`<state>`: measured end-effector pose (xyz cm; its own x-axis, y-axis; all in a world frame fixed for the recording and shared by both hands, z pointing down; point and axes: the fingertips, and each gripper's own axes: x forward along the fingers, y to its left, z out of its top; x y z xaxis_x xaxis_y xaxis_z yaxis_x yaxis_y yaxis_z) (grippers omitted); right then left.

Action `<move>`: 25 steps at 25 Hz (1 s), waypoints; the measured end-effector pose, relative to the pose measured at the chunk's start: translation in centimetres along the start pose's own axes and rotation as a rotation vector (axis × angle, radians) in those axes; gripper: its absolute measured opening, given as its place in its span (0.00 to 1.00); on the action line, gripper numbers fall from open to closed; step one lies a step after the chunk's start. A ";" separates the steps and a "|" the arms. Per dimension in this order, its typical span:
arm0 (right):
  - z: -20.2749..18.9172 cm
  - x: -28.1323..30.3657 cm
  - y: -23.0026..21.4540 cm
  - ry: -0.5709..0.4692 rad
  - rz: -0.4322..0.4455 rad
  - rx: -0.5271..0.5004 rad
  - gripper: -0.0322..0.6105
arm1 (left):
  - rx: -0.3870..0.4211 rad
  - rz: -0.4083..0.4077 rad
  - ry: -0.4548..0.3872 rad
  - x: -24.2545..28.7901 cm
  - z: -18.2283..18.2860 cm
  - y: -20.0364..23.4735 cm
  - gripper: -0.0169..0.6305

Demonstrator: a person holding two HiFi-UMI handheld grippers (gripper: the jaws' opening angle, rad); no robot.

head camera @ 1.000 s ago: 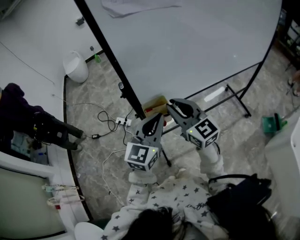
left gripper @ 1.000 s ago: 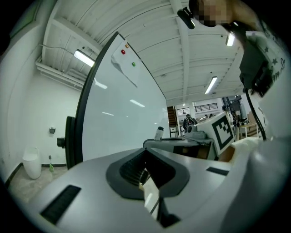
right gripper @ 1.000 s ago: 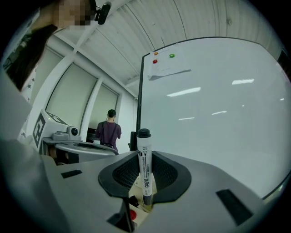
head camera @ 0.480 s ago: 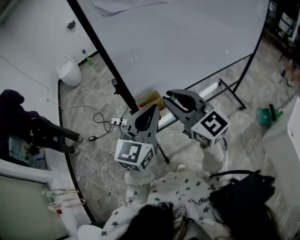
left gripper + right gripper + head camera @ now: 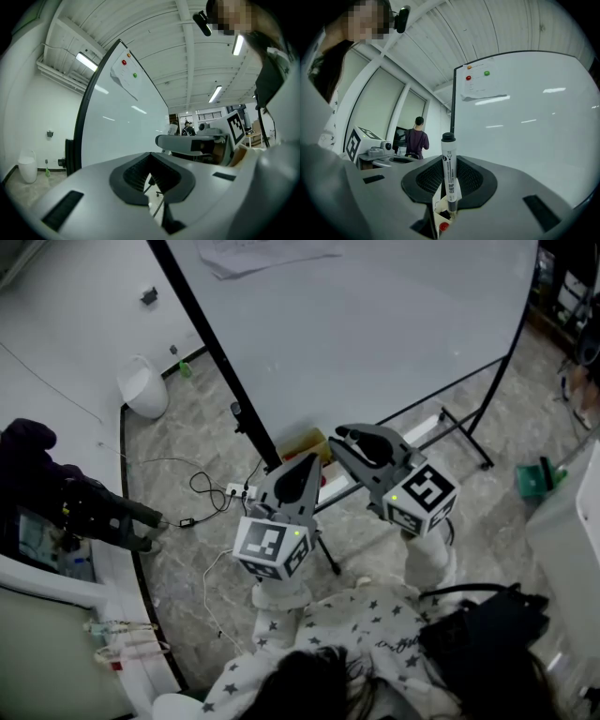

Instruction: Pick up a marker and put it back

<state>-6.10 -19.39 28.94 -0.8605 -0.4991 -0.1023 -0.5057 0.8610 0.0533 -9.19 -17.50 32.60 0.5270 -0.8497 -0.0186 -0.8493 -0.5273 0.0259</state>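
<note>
Right gripper view: your right gripper (image 5: 449,161) is clamped on the marker (image 5: 449,172), which stands upright between the pads. It has a white barrel, a black cap on top and black print running down the barrel; its lower end drops into the gap between the jaws. Left gripper view: your left gripper (image 5: 151,163) has its jaws together at the tips, nothing between them. Head view: both grippers are near the whiteboard's (image 5: 375,324) lower edge.
</note>
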 end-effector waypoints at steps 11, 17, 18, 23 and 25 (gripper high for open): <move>-0.4 0.0 -0.2 0.011 -0.006 -0.002 0.17 | -0.025 -0.005 -0.046 0.0 1.3 -0.1 0.03; -0.3 0.8 -0.3 -0.002 0.011 0.012 0.17 | -0.058 0.002 -0.046 0.5 0.4 0.7 0.03; -0.5 1.2 -0.7 -0.001 0.013 0.012 0.17 | -0.065 0.008 -0.040 0.9 -0.1 1.3 0.03; -2.0 3.4 -2.1 0.012 0.040 0.025 0.17 | -0.048 0.047 -0.027 1.9 -1.5 3.2 0.03; -2.6 3.8 -2.0 0.017 0.054 0.050 0.17 | -0.044 0.056 -0.027 1.8 -1.8 3.4 0.03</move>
<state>-8.54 -23.28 31.06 -0.8876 -0.4530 -0.0837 -0.4552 0.8904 0.0084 -11.04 -20.82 34.42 0.4768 -0.8779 -0.0429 -0.8750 -0.4788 0.0718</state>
